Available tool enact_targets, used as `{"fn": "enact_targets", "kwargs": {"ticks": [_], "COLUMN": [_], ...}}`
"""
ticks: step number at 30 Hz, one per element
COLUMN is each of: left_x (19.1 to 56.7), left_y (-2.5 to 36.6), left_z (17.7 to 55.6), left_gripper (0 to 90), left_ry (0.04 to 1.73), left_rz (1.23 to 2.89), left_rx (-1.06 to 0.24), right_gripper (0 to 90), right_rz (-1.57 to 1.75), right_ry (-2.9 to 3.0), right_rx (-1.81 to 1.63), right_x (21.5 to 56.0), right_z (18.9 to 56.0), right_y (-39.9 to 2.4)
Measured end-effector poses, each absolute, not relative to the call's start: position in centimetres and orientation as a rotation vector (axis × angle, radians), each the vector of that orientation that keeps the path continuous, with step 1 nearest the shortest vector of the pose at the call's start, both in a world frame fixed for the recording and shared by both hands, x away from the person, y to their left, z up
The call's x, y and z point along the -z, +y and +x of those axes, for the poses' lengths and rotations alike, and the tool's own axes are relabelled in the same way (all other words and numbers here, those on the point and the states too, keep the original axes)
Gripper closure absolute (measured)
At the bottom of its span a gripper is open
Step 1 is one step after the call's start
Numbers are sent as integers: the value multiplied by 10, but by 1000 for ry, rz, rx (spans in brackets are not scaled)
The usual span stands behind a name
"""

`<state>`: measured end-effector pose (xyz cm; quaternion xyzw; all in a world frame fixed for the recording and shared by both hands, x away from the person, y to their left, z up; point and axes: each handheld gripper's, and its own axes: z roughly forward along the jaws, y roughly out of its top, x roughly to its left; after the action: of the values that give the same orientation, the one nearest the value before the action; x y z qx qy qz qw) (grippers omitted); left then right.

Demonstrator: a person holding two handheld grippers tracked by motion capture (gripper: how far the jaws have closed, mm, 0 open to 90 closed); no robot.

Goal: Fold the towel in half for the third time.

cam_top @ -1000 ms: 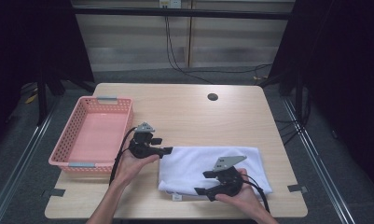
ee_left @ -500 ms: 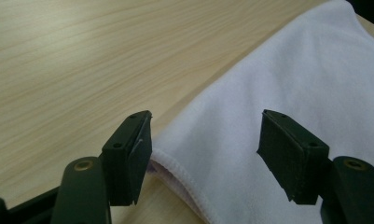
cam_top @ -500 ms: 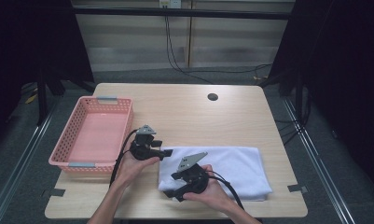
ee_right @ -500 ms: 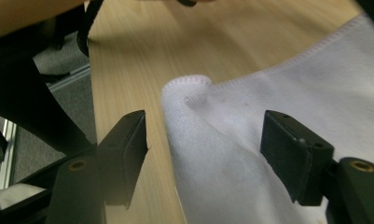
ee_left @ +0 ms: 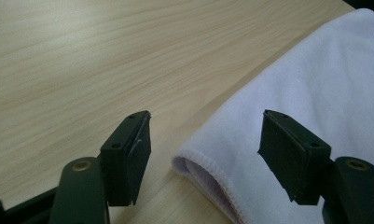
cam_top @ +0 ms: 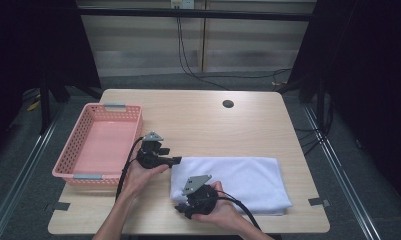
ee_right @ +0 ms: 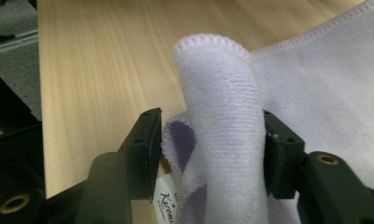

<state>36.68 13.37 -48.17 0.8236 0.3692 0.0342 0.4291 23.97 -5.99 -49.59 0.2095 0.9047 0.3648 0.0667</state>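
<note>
A folded white towel (cam_top: 248,180) lies on the near right part of the wooden table (cam_top: 213,125). My left gripper (cam_top: 175,161) rests at the towel's far left corner. In the left gripper view, that gripper (ee_left: 205,144) stands open with the hemmed corner of the towel (ee_left: 324,84) between its jaws, untouched by either pad. My right gripper (cam_top: 180,209) is at the towel's near left corner. Its jaws have just been closing. In the right gripper view, a bunched fold of the towel (ee_right: 222,93) stands up between the jaws of this gripper (ee_right: 210,149), both pads against it. A small label (ee_right: 168,203) hangs below.
A pink mesh basket (cam_top: 68,150) with nothing in it sits at the table's left side, close to my left hand. A dark round hole (cam_top: 228,104) marks the far part of the table. Bare wood stretches behind the towel.
My right gripper has travelled left along the towel's near edge, from its middle to its near left corner, and lifted a fold there. The left gripper has stayed put.
</note>
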Motion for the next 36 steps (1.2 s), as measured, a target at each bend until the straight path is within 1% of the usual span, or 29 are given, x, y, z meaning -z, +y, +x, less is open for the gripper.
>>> {"fn": "enact_targets", "kwargs": {"ticks": [4,8,9,10,17,18,19,21,22,23,24,26,27,30,32,33,34,35,36], "left_x": [484,485,485,486,493,494,495,496,496,497,498,498,499,499,499,499,499,498,498], "left_y": [134,134,134,134,134,133,132,130,130,130,129,126,126,125,126,127,127,126,126], "left_z": [369,373,373,375,378,378,377,377,376,375,373,369,367,362,359,358,357,356,356], "left_gripper": [302,291,288,288,274,284,312,330,370,390,386,426,424,475,534,583,669,719,737], "left_ry": [917,914,914,913,913,903,891,887,873,872,870,844,834,824,825,813,784,778,791], "left_rz": [2060,2062,2062,2062,2092,2096,2107,2116,2117,2116,2111,2139,2169,2175,2179,2182,2180,2184,2165], "left_rx": [-80,-95,-95,-86,-51,-37,-43,-30,-19,-16,2,17,5,23,21,28,33,30,35], "right_gripper": [630,708,708,738,747,747,747,747,747,747,747,747,747,748,748,748,750,755,758], "right_rz": [655,739,739,766,781,778,779,778,770,782,786,796,789,790,792,791,789,797,803], "right_ry": [2710,2725,2725,2735,2758,2757,2760,2763,2762,2763,2761,2768,2770,2772,2771,2771,2770,2771,2772], "right_rx": [-1113,-1147,-1147,-1166,-1192,-1197,-1197,-1194,-1192,-1193,-1193,-1204,-1207,-1210,-1202,-1202,-1205,-1207,-1214], "right_x": [496,495,495,495,494,494,494,494,494,494,494,494,494,494,493,493,493,493,493], "right_z": [244,250,250,253,251,251,251,250,250,250,250,250,250,251,251,251,251,252,252], "right_y": [-64,-68,-68,-71,-76,-76,-77,-77,-77,-77,-78,-79,-79,-80,-79,-79,-80,-80,-80]}}
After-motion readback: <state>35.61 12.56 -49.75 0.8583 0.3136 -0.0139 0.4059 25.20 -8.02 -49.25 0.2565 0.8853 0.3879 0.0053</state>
